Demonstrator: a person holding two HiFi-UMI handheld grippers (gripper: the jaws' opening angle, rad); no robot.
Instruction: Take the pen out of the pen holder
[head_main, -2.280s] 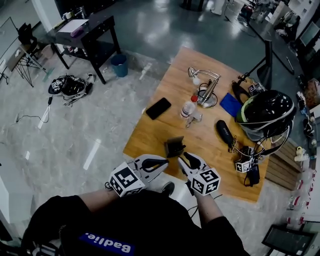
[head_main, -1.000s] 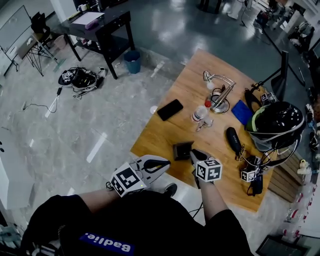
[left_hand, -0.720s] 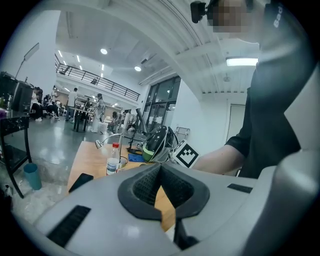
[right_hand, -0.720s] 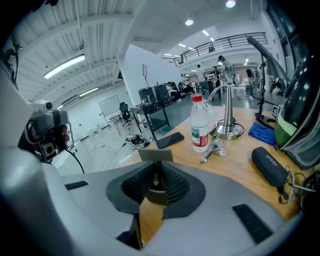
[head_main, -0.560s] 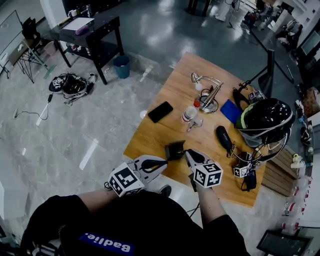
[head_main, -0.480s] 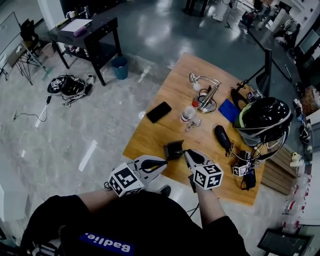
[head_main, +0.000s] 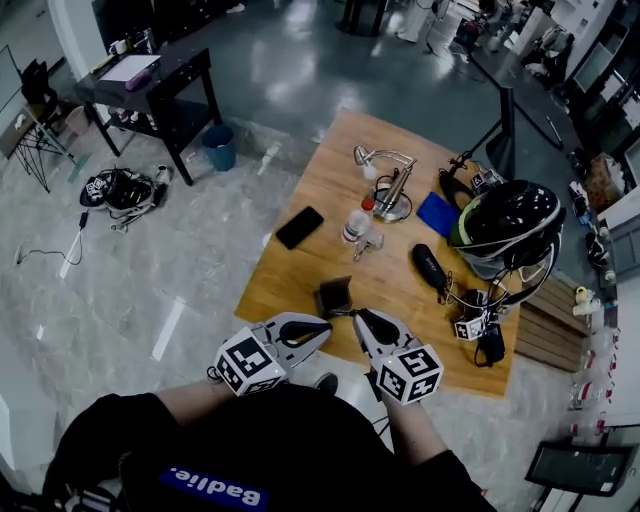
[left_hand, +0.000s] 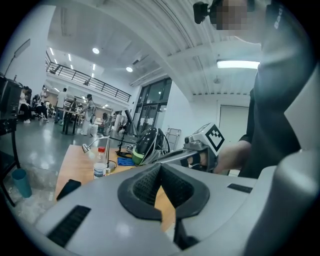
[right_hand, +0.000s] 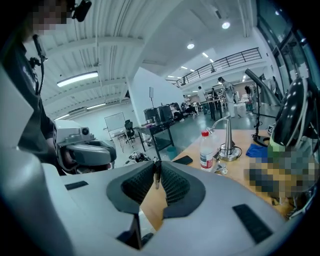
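A black pen holder (head_main: 334, 296) stands near the front edge of the wooden table (head_main: 392, 262). My right gripper (head_main: 362, 318) hangs just in front of and above the holder, shut on a thin dark pen (right_hand: 157, 176) that stands upright between its pads. In the right gripper view the jaws (right_hand: 156, 172) pinch the pen near their tips. My left gripper (head_main: 322, 327) hovers beside it, left of the holder; in the left gripper view its pads (left_hand: 161, 170) meet with nothing between them. Neither gripper view shows the holder.
On the table lie a black phone (head_main: 299, 227), a water bottle (head_main: 353, 222), a metal desk lamp (head_main: 385, 180), a blue cloth (head_main: 437, 213), a black oblong case (head_main: 430, 268) and a big helmet (head_main: 505, 222) with cables (head_main: 478, 312) in front of it. Floor lies left of the table.
My right gripper has lifted up and back from the pen holder with the pen in its jaws. The left gripper has shifted only slightly.
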